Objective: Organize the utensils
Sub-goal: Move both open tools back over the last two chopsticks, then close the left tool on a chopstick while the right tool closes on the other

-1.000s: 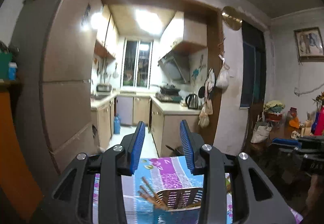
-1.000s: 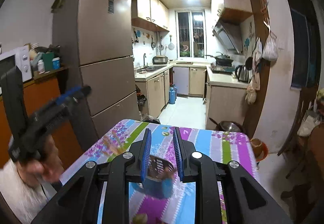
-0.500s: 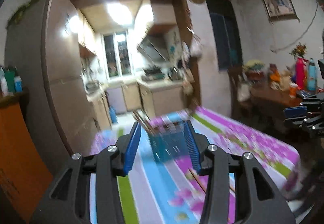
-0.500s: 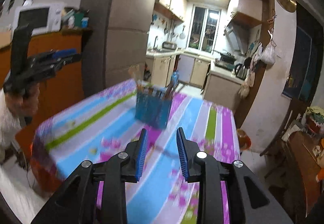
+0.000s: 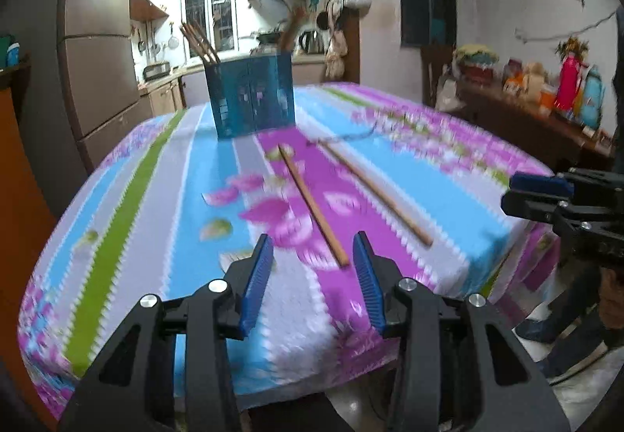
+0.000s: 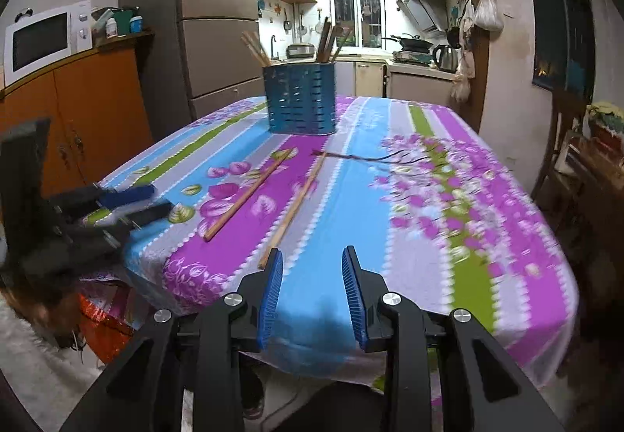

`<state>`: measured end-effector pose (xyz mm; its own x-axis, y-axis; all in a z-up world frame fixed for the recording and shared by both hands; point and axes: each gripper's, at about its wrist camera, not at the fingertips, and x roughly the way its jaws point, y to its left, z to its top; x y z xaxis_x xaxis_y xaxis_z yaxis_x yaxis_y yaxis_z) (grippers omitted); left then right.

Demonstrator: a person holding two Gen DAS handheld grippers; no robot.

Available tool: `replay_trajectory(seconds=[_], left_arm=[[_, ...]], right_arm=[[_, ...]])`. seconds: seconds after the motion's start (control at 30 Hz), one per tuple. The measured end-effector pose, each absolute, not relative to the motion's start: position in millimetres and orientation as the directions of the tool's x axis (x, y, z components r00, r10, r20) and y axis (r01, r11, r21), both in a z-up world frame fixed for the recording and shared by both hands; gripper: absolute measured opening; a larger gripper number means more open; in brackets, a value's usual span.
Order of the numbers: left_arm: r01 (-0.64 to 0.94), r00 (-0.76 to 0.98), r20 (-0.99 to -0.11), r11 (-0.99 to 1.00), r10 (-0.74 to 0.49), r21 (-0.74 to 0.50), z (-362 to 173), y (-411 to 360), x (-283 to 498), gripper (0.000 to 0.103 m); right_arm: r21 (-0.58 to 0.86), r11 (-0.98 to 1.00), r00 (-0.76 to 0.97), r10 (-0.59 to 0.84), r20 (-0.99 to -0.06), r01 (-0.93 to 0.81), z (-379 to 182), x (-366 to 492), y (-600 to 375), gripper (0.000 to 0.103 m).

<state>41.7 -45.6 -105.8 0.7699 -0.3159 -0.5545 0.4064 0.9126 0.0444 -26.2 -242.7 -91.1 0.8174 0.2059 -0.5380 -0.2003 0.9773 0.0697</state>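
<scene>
A blue slotted utensil holder (image 5: 252,95) (image 6: 299,98) stands upright at the far middle of the table with several wooden utensils sticking out of it. Two loose wooden chopsticks lie on the cloth in front of it: the left one (image 5: 312,205) (image 6: 249,194) and the right one (image 5: 376,191) (image 6: 296,206). My left gripper (image 5: 312,258) is open and empty, just short of the left chopstick's near end. My right gripper (image 6: 312,272) is open and empty, by the right chopstick's near end. Each gripper shows in the other's view, the right one (image 5: 546,194) and the left one (image 6: 128,203).
The table carries a striped floral cloth (image 5: 163,205) (image 6: 448,198). A fridge (image 6: 210,22) and an orange cabinet with a microwave (image 6: 43,38) stand at the left. A dark side table with bottles (image 5: 553,96) stands at the right. The kitchen lies behind.
Both cameras have tilted down and pulled back to the table's near edge. The two chopsticks on the cloth have come into view. Both grippers stay open.
</scene>
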Motion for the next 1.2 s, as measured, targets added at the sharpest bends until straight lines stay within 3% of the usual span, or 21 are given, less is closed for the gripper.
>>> replay_trajectory(seconds=[0.23,0.43,0.67,1.2], left_arm=[[0.38,0.822,-0.487,0.921,-0.294,0.085,-124.0,-63.7,28.4,0.04],[0.375,0.818,-0.499,0.923,-0.286,0.084,-132.2,-72.5,31.5,0.04],[0.354,0.829,-0.483,0.933,-0.28,0.065,-138.4,-72.6,35.7,0.04],[0.351,0.839,-0.455,0.936,-0.297,0.035,-141.9,-71.3,38.1,0.037]], right_arm=[[0.061,0.97,0.823,0.231,-0.519,-0.234,-109.3,-17.9,-219.3,0.033],[0.076,0.971,0.814,0.233,-0.531,-0.229,-121.7,-5.4,-214.9,0.033],[0.043,0.976,0.825,0.204,-0.528,-0.214,-129.3,4.1,-205.1,0.011],[0.036,0.985,0.841,0.163,-0.516,-0.168,-131.2,10.5,-204.8,0.011]])
